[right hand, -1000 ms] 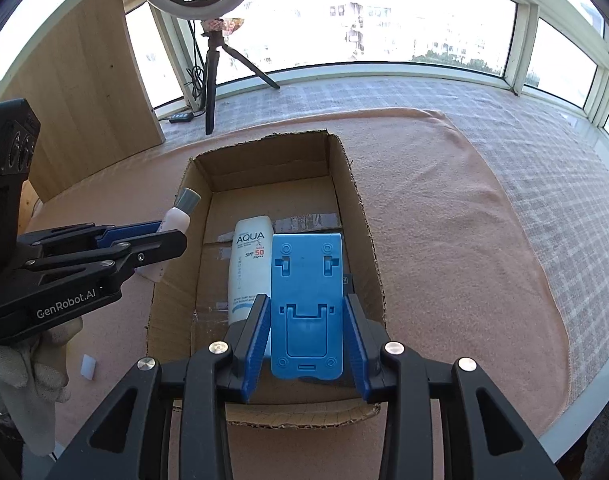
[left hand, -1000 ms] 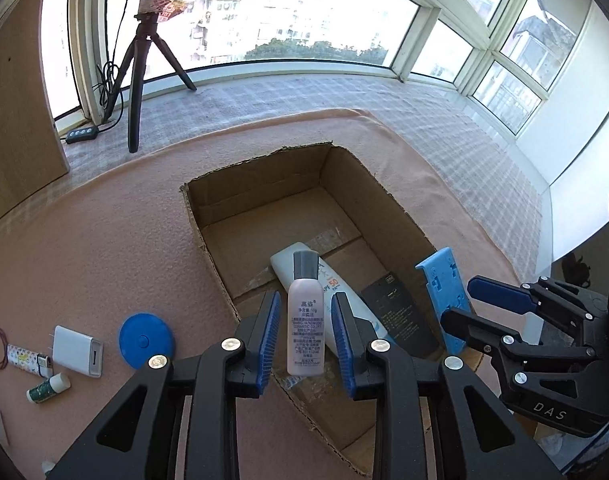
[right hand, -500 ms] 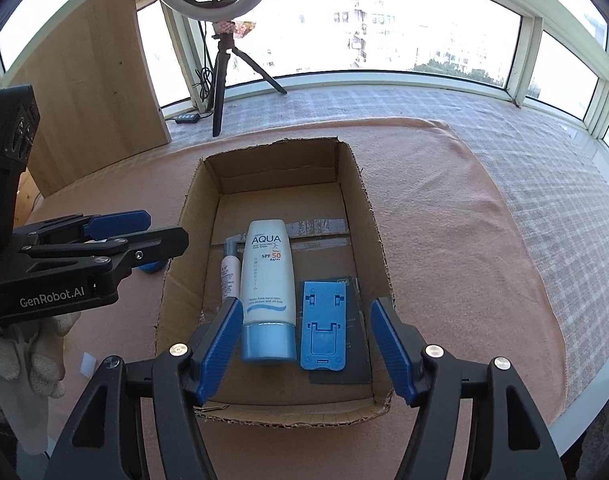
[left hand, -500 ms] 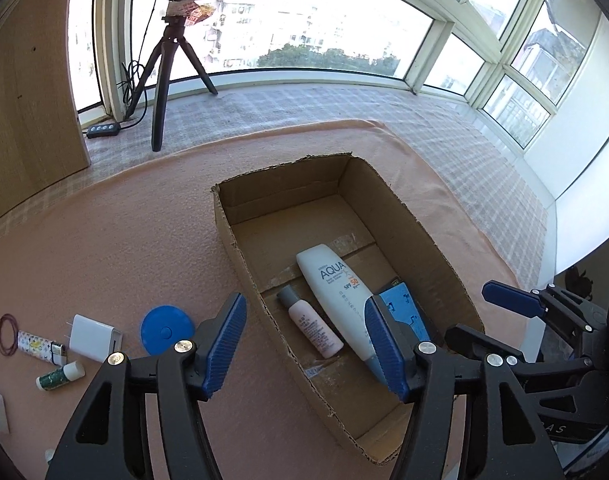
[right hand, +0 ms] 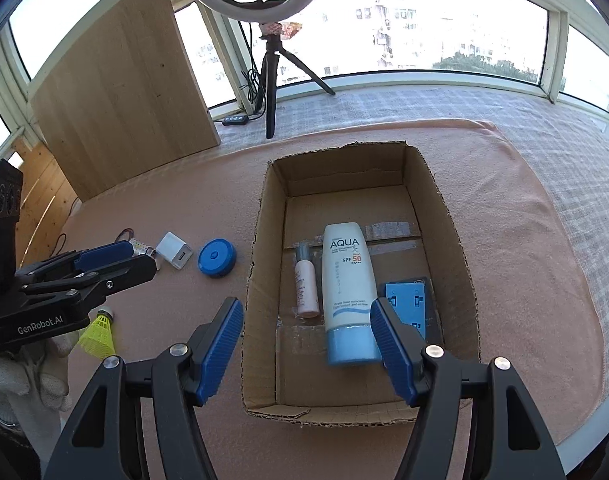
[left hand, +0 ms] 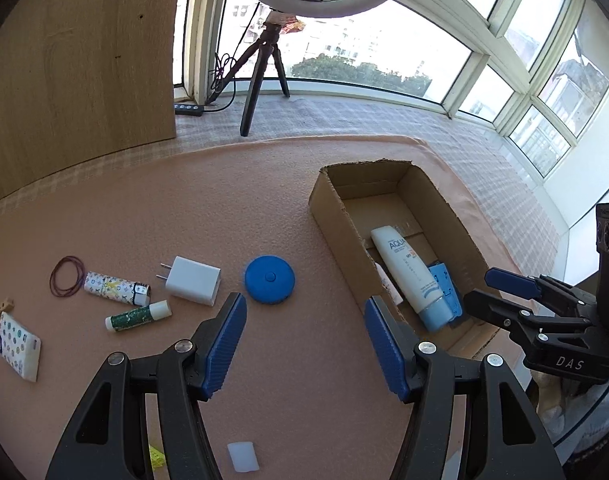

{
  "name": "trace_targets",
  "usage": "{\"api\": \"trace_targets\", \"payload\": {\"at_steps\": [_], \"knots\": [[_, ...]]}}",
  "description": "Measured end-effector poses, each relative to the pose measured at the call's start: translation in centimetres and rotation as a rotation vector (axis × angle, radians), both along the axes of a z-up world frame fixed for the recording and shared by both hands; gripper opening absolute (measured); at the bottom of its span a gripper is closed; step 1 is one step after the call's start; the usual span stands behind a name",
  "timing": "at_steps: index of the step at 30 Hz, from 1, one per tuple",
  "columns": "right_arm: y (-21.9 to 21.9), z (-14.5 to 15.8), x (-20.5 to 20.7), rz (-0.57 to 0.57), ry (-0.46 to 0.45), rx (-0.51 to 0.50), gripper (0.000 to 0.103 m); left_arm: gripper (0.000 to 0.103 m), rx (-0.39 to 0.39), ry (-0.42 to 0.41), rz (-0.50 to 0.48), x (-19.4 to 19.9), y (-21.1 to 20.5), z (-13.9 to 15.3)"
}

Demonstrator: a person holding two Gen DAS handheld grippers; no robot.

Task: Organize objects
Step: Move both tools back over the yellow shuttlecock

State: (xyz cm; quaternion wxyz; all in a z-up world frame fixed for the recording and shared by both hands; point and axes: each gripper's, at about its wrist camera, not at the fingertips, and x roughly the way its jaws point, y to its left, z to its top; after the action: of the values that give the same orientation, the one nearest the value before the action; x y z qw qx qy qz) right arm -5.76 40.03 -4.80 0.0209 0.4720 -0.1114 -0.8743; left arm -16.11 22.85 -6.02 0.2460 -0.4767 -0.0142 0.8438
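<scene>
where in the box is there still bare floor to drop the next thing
The far half of the cardboard box, between its back wall and the AQUA tube, is bare. A bare strip also runs along the near wall. The middle is crowded: small pink bottle, tube and blue stand lie side by side.

Strong daylight pours in through the windows point(right hand: 424, 28), which are blown out to near white (buildings outside barely register). The worktop point(left hand: 264, 208) is evenly bright and sharp, with soft shadows. Fisheye bending curves the frames, and the corners fall black.
</scene>
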Motion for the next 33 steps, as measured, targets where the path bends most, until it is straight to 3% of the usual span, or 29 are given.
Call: {"api": "trace_targets", "payload": {"at_steps": [14, 19, 25, 33], "knots": [[-9.7, -1.3, -2.9, 0.2, -0.055, -0.072, 0.062, 0.065, -0.006, -0.077, 0.217, 3.7, -15.7, -2.7], [-12.8, -2.8, -4.5, 0.268, -0.129, -0.159, 0.062, 0.065, 0.045, -0.143, 0.237, 5.1, -19.2, -4.5], [-16.3, -5.0, -6.3, 0.337, -0.235, -0.255, 0.062, 0.066, 0.084, -0.189, 0.214, 6.7, -21.0, -6.3], [-21.5, -7.3, -8.0, 0.423, -0.324, -0.281, 0.062, 0.066, 0.044, -0.236, 0.182, 6.5, -19.7, -8.9]]}}
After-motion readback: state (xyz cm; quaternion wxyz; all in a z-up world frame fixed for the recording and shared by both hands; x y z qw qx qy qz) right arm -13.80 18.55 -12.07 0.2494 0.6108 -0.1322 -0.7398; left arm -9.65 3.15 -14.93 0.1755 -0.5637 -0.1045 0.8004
